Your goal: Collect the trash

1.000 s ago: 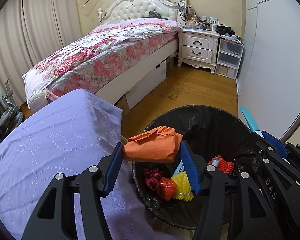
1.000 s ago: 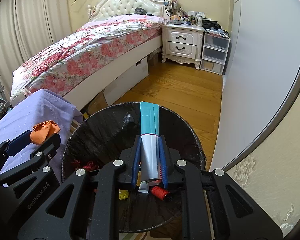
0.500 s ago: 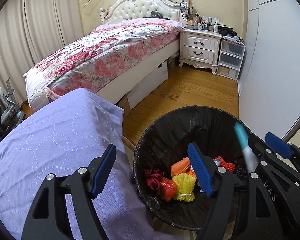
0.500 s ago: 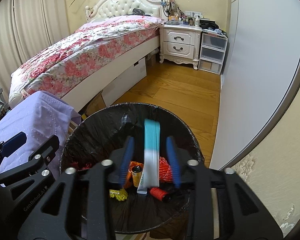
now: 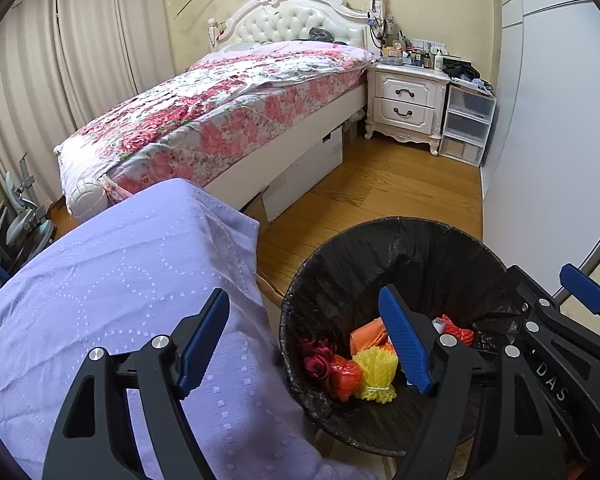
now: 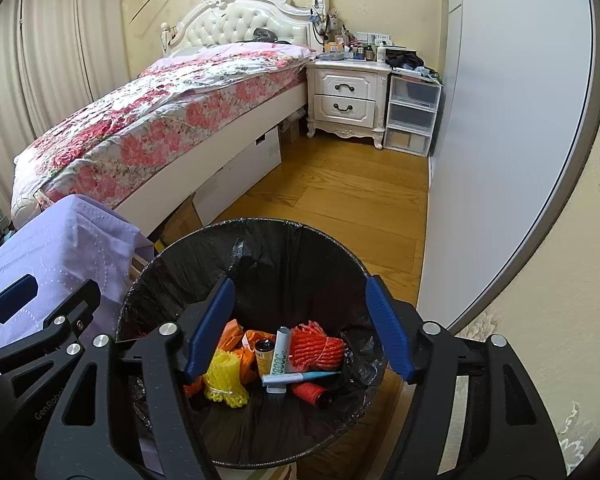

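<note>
A black-lined trash bin stands on the wood floor; it also shows in the right wrist view. Inside lie an orange wrapper, a yellow net, a red net, a teal-and-white tube and other bits. The orange wrapper and yellow net show in the left wrist view too. My left gripper is open and empty over the bin's left rim. My right gripper is open and empty above the bin.
A lilac-covered surface lies left of the bin. A floral bed, a white nightstand and plastic drawers stand beyond. A white wardrobe door runs along the right.
Both grippers opened. The orange wrapper dropped from the left gripper into the bin, and the teal-and-white tube dropped from the right gripper into the bin.
</note>
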Demonstrator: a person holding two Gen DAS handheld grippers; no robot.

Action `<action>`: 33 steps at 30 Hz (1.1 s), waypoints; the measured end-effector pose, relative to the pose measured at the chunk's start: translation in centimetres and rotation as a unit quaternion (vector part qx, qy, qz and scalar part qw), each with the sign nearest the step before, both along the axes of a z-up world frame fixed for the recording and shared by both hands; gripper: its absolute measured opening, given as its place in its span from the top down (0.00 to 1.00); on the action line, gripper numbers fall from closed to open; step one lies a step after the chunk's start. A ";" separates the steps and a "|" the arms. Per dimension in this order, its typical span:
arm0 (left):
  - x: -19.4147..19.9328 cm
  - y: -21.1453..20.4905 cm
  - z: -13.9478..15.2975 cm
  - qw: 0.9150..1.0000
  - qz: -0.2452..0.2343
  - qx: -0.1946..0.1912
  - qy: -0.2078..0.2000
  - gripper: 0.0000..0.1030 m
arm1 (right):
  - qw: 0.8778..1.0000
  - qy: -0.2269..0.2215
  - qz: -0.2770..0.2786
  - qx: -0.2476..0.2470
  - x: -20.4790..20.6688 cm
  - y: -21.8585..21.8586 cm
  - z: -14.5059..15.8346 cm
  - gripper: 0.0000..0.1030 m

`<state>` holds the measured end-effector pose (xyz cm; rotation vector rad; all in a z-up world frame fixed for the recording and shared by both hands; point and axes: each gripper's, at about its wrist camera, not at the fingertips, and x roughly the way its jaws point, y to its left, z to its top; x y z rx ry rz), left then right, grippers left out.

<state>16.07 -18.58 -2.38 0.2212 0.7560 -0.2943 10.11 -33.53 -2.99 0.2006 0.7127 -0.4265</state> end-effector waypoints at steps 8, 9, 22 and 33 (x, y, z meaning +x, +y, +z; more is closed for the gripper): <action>-0.5 1.0 0.5 1.000 0.007 -0.006 -0.003 0.27 | 1.000 -0.003 0.004 0.000 -0.3 0.3 0.3 0.28; -0.6 1.2 0.6 1.000 0.007 -0.008 -0.004 0.27 | 1.000 -0.005 0.006 -0.003 -0.5 0.5 0.4 0.27; -3.7 5.2 2.0 0.999 0.033 -0.024 -0.022 0.24 | 0.999 -0.011 0.038 -0.012 -3.0 3.8 1.6 0.23; -8.0 9.4 3.5 0.996 0.060 -0.038 -0.045 0.24 | 0.997 -0.036 0.066 -0.031 -6.5 7.2 3.8 0.21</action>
